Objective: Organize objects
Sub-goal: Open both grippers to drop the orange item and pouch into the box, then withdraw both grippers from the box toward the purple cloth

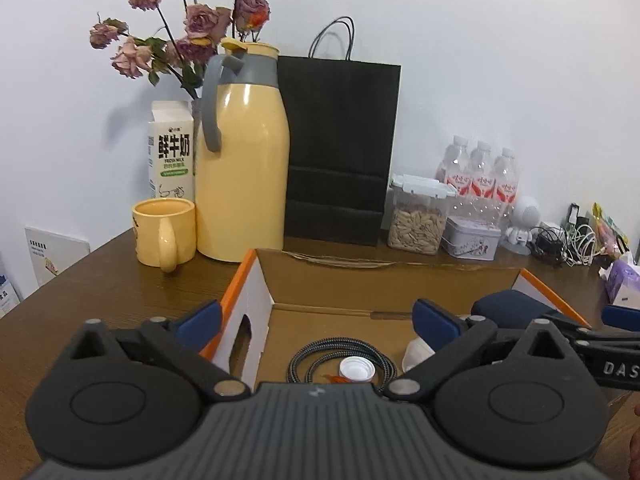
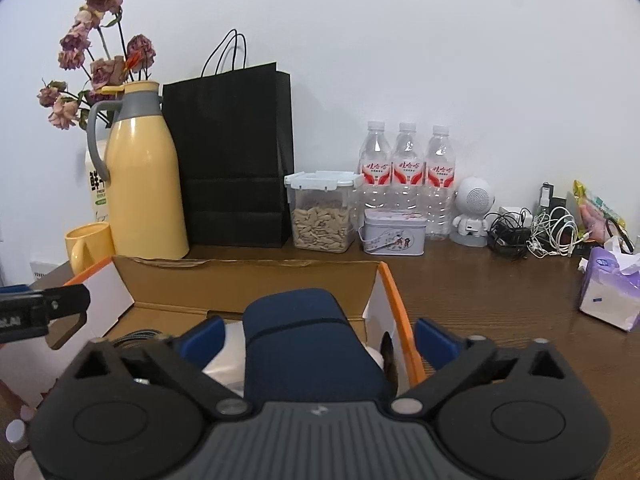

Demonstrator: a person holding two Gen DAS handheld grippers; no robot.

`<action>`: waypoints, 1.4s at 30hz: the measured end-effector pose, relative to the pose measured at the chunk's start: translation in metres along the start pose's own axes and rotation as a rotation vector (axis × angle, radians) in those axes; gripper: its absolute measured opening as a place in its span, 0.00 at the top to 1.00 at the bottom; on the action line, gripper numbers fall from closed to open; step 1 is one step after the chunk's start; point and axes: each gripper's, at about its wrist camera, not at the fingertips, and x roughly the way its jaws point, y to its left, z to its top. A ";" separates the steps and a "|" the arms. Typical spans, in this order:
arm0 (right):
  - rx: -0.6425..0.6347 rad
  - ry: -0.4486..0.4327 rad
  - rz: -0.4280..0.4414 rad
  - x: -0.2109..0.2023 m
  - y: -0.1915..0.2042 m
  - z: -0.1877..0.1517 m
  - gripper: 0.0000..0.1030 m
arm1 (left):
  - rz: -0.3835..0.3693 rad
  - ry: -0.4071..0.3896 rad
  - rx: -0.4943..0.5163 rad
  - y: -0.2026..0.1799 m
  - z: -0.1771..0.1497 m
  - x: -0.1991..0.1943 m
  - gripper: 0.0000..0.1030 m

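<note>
Grip state came first: the right hand-held gripper stood with its blue fingers spread to either side of a dark blue pouch, with a gap showing on both flanks, so whether it clasped or had let go of the pouch could not be told. The pouch sat at or just over the right end of the open cardboard box, near its orange-edged wall. The left hand-held gripper was released and held nothing, hovering over the box's left half; below it inside lay a coiled braided cable, a white bottle cap and part of a white item, too hidden to name. Judged step: placing the pouch into the box. The next move appeared to call for lowering it clear of the orange wall, setting it beside the cable, then parting the fingers fully. Beyond the box on the brown surface stood a yellow thermos, a yellow mug, a black paper bag and three water bottles.
</note>
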 end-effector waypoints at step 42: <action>-0.233 0.235 0.343 -0.113 0.091 -0.091 0.00 | 0.176 0.081 0.093 0.066 -0.068 -0.147 0.00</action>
